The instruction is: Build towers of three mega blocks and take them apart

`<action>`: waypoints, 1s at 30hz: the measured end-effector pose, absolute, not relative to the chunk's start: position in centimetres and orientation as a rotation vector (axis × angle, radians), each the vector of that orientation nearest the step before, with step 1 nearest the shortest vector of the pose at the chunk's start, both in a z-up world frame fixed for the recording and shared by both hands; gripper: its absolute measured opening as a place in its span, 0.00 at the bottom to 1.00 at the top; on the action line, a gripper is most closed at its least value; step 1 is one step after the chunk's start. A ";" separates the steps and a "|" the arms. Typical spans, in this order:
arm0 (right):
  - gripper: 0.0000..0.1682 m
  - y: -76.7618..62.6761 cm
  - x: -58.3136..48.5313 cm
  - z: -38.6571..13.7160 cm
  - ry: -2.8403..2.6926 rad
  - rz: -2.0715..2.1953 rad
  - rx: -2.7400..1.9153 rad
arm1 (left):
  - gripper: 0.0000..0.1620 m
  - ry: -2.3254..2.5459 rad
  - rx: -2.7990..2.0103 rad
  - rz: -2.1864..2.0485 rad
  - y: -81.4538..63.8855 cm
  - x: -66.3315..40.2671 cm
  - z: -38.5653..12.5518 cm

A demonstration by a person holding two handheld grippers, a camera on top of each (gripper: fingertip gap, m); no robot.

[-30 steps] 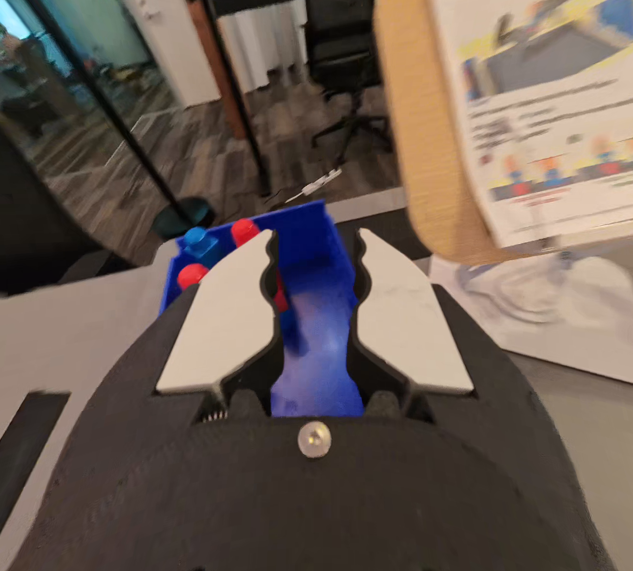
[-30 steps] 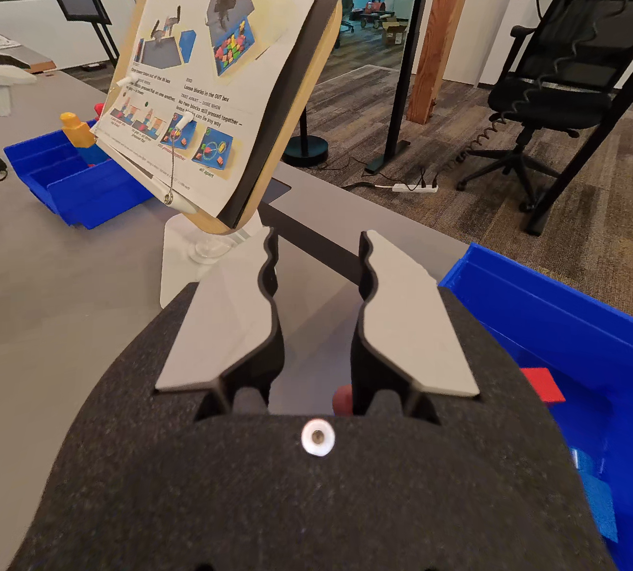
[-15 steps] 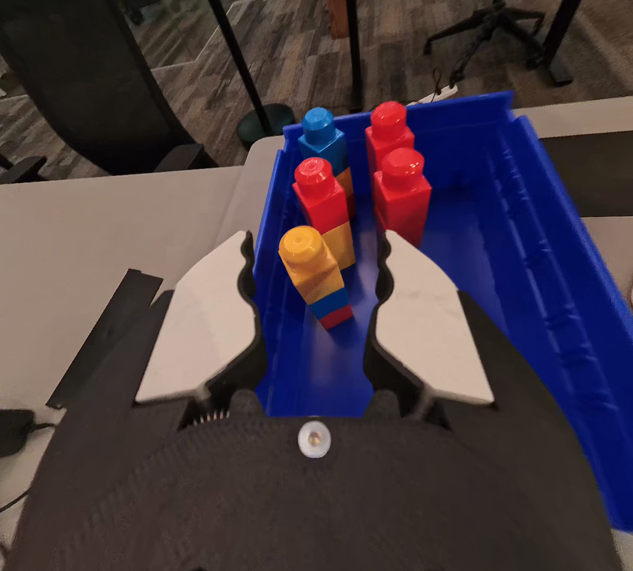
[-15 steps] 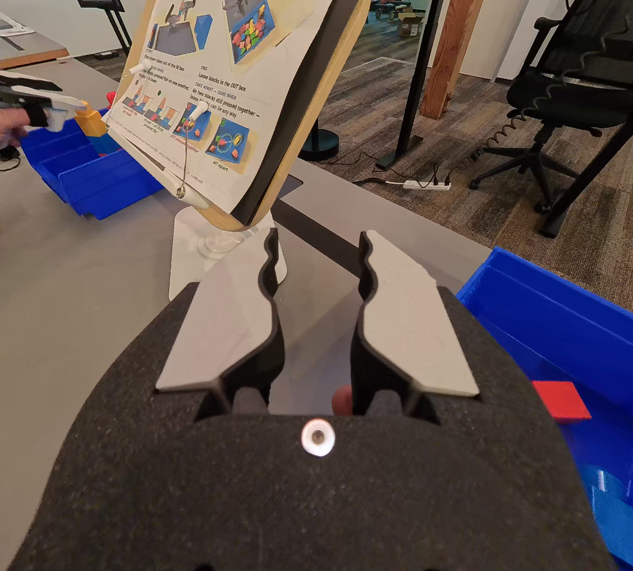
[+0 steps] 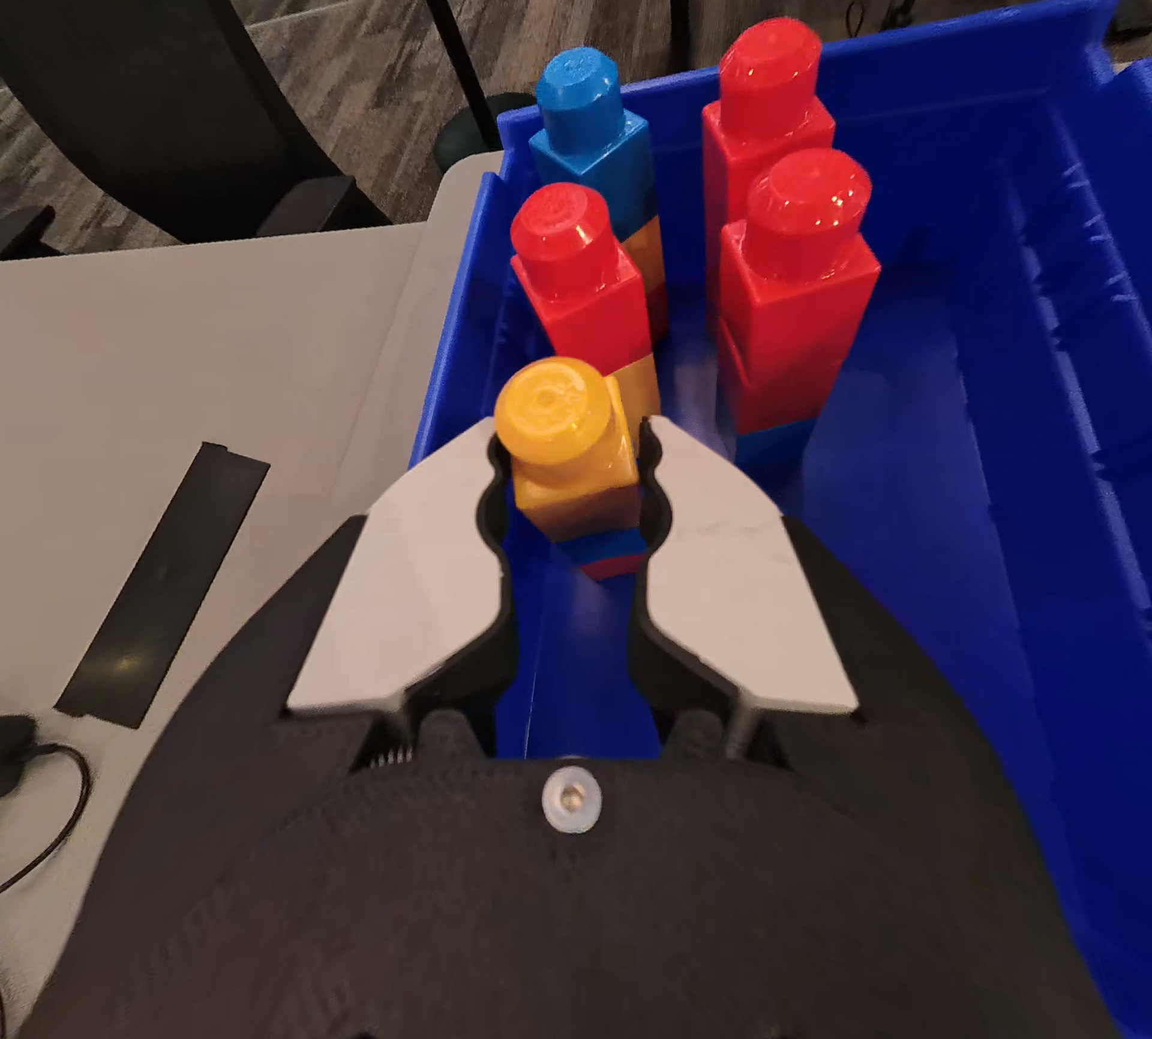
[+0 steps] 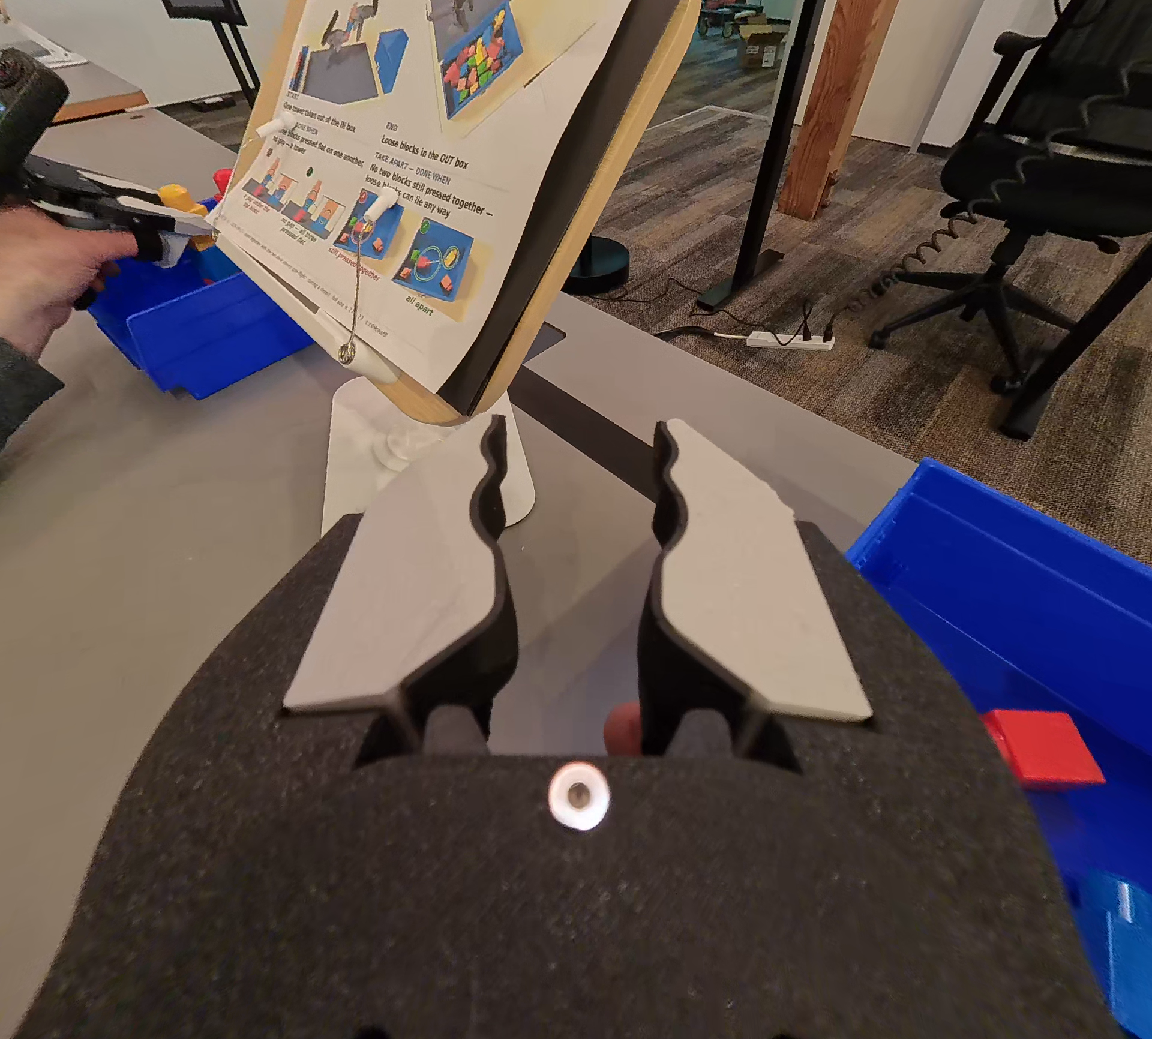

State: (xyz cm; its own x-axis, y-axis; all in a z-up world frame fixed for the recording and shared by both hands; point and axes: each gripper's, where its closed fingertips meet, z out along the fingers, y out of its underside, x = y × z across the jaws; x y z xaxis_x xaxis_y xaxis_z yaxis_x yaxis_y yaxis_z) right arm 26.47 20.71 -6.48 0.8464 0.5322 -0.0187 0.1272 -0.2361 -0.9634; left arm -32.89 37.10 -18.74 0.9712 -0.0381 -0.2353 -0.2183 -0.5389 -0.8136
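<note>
A blue bin [image 5: 935, 510] holds several upright three-block towers. My left gripper [image 5: 570, 435] is shut on the top yellow block of the nearest tower [image 5: 580, 485], which is yellow over blue over red and leans a little. Behind it stand a red-topped tower [image 5: 580, 286], a blue-topped tower [image 5: 586, 136] and two red towers [image 5: 798, 273]. My right gripper [image 6: 576, 435] is open and empty above the grey table, left of a second blue bin [image 6: 997, 585] with a loose red block [image 6: 1041, 747]. The left gripper also shows far left in the right wrist view [image 6: 168, 224].
A tilted wooden board with an instruction sheet [image 6: 474, 136] stands on a white base [image 6: 374, 448] between the two bins. A black strip [image 5: 162, 585] lies on the table left of the tower bin. Office chairs and desk legs stand on the floor beyond the table edge.
My left gripper swung over the tower bin, opened wide, came down over the yellow-topped tower and closed on its top block. My right gripper drifted slightly and stayed open.
</note>
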 end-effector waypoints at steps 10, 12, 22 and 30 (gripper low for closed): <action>0.26 20.2 25.7 -5.6 -0.532 0.417 -1.762 | 0.23 0.215 -2.073 0.174 35.2 -32.4 -14.1; 0.26 19.8 25.3 -5.0 -0.550 0.421 -1.740 | 0.23 0.228 -2.021 0.168 34.1 -32.0 -11.1; 0.28 16.3 20.1 -1.9 -0.761 0.501 -1.586 | 0.23 0.514 -1.763 0.063 26.3 -21.4 1.2; 0.32 13.6 14.2 -1.8 -0.933 0.656 -1.493 | 0.23 0.897 -1.589 -0.260 20.6 -7.1 2.8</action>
